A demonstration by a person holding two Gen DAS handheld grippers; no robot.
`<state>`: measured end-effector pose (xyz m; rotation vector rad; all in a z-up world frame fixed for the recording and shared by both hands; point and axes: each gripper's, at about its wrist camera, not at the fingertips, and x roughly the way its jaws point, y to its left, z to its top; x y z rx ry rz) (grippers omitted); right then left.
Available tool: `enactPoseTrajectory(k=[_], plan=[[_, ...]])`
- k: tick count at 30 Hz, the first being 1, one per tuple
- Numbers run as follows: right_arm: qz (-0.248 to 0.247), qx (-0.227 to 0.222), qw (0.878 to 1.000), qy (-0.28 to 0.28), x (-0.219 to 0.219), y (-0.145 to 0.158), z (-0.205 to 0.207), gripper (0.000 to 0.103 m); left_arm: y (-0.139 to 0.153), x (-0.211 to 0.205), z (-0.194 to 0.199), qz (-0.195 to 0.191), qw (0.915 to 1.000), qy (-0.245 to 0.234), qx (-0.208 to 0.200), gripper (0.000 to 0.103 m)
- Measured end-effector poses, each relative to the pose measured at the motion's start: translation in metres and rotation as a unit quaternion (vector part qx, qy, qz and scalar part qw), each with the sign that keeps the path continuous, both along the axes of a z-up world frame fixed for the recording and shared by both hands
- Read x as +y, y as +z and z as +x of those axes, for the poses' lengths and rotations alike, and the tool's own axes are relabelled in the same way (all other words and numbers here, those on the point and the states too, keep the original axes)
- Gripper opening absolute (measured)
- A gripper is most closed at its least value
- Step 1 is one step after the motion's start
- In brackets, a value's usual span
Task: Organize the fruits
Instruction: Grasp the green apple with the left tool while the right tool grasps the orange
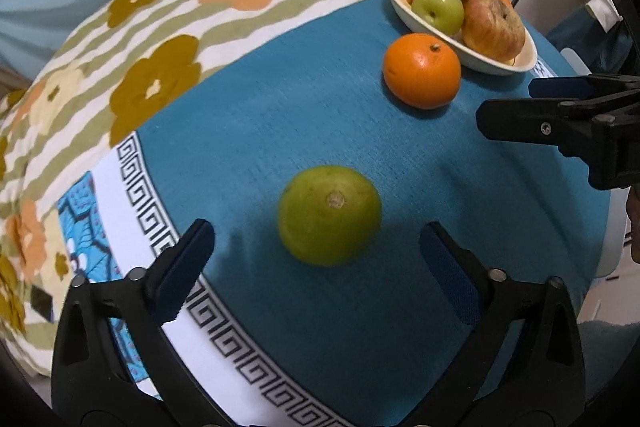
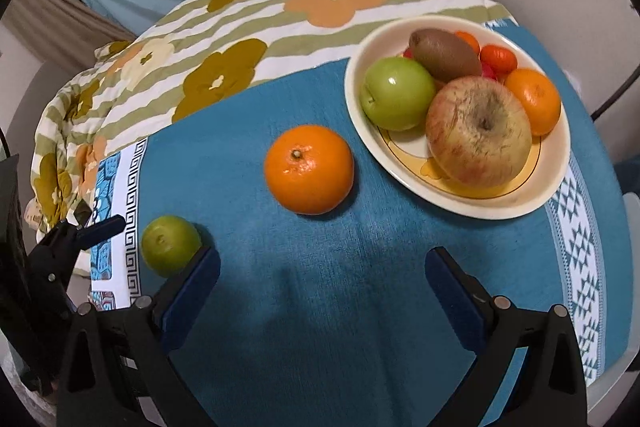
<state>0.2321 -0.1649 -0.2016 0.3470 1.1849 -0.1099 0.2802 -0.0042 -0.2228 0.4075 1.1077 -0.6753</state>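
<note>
The left gripper (image 1: 316,255) hangs with jaws spread, a green citrus (image 1: 329,215) on the blue cloth (image 1: 280,131) just ahead, untouched. The right gripper (image 2: 322,275) is spread too, over bare cloth. Farther on lies an orange (image 2: 309,169), then the bowl (image 2: 516,205) of fruit near the cloth's far edge.

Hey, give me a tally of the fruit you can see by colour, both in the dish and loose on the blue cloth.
Orange: 4, one loose orange and three in the dish
Green: 2, a green apple in the dish and a loose green citrus
Red-yellow: 1, the big apple
Brown: 1, a kiwi
Red: at least 1, mostly hidden
Total: 9
</note>
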Motion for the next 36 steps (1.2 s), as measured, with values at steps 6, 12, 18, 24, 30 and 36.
enactPoseTrajectory(k=[6, 12, 18, 24, 30, 36], plan=[[0.014, 0.001, 1.0, -0.018, -0.004, -0.012, 0.003, 0.102, -0.012, -0.001, 0.005, 0.002, 1.0, 0.001, 0.004, 0.077], [0.017, -0.006, 0.999, -0.032, -0.003, -0.015, 0.005, 0.102, -0.011, -0.006, 0.002, -0.014, 0.9998, -0.01, -0.005, 0.057], [0.021, -0.012, 0.999, -0.028, -0.003, -0.017, 0.014, 0.094, -0.01, -0.004, 0.001, -0.019, 0.9998, -0.004, -0.001, 0.057], [0.014, -0.016, 1.0, -0.017, 0.003, -0.02, 0.03, 0.088, -0.012, -0.001, 0.006, -0.024, 0.9997, 0.004, 0.005, 0.057], [0.002, -0.016, 1.0, -0.01, 0.007, -0.024, 0.042, 0.076, -0.012, 0.005, 0.009, -0.025, 0.9996, 0.009, 0.004, 0.057], [-0.009, -0.015, 1.0, -0.012, 0.01, -0.028, 0.046, 0.075, -0.011, 0.015, 0.012, -0.023, 0.9995, 0.023, -0.001, 0.057]])
